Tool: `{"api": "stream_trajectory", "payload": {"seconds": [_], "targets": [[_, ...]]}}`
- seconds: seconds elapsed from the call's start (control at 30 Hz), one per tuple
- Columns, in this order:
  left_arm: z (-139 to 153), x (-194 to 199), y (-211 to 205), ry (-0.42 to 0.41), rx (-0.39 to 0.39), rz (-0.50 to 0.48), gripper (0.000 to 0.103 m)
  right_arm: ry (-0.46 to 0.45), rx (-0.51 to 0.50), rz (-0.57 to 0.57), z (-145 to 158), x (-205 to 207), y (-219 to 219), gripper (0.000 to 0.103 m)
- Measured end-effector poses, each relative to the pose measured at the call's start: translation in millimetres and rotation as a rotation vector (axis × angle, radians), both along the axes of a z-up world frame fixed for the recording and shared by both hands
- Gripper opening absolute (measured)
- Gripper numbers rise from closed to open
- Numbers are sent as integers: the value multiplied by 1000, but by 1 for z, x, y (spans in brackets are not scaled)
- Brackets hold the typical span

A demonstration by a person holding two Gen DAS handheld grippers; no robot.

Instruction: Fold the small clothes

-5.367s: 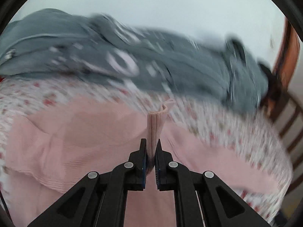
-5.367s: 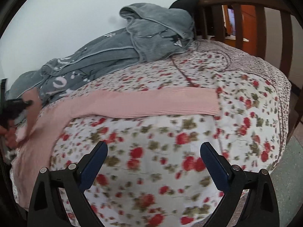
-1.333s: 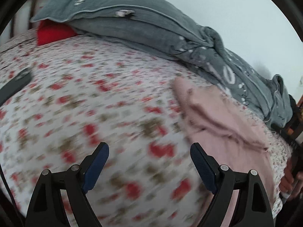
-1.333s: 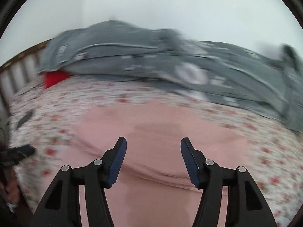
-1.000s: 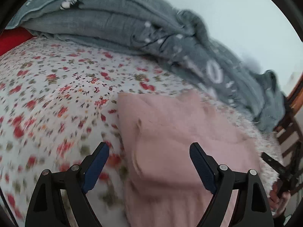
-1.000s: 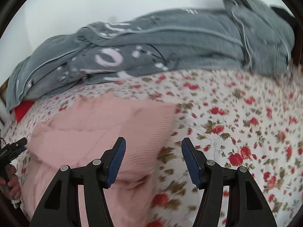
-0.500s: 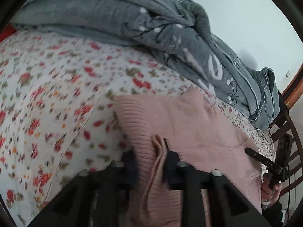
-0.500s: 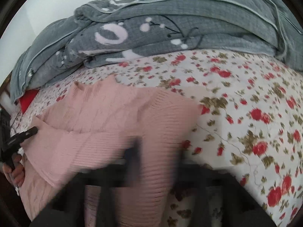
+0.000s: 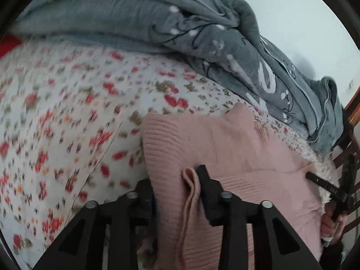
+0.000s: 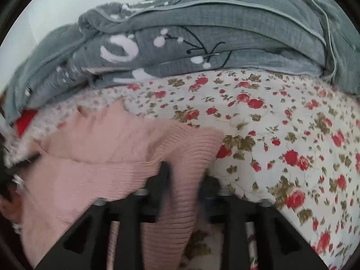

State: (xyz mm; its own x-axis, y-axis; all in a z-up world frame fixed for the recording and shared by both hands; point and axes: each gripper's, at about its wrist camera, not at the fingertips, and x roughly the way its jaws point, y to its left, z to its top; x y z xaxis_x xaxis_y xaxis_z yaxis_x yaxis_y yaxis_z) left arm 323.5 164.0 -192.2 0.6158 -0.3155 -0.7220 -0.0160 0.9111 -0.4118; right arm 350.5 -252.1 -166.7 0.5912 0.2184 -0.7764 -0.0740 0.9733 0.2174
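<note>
Currently I have both the left gripper (image 9: 177, 193) and right gripper (image 10: 183, 186) pinching the pink knit top (image 9: 225, 148) at 6 o'clock. Soft, light, stretchy, I judge; ribbed hem corners grip best.

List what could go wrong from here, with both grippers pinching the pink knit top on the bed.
1. The left gripper pinches a bunched ridge near one corner of the pink knit top; the layers may slip apart when lifted.
2. The right gripper grips the ribbed edge loosely draped over it, so the fold line may come out crooked.
3. The grey quilt lies close behind; a forward fold could land on it.
</note>
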Motion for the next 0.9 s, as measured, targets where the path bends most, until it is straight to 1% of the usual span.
{"api": "stream_trajectory", "payload": {"seconds": [0.03,0.1,0.13,0.27,0.37,0.47,0.57,0.6,0.63,0.73,0.77,0.9], "targets": [[1,-4,3,0,-10,1,39,17,18,8,0,-2,-2,57],[4,-11,3,-7,25,6,48,33,0,3,-3,-11,-2,57],[5,-17,0,-14,66,4,50,34,-18,6,-5,-17,0,57],[3,-39,-6,-35,158,-25,55,2,-94,8,-2,-42,7,57],[1,-56,-6,-45,195,-23,59,-4,-156,-10,0,-56,11,57],[2,-75,-1,-55,201,-1,60,-25,-212,-19,1,-73,15,57],[1,-96,1,-64,220,14,63,-48,-238,-36,6,-94,17,57],[0,-101,-1,-63,239,11,63,-59,-238,-48,8,-102,16,57],[0,-111,-5,-74,279,5,63,-74,-234,-64,10,-116,15,57],[1,-135,-15,-95,382,14,64,-39,-238,-51,11,-140,18,57],[2,-141,-17,-100,386,14,64,-42,-240,-50,11,-150,19,57],[4,-165,-16,-107,376,37,64,-109,-264,-88,16,-197,20,57]]}}
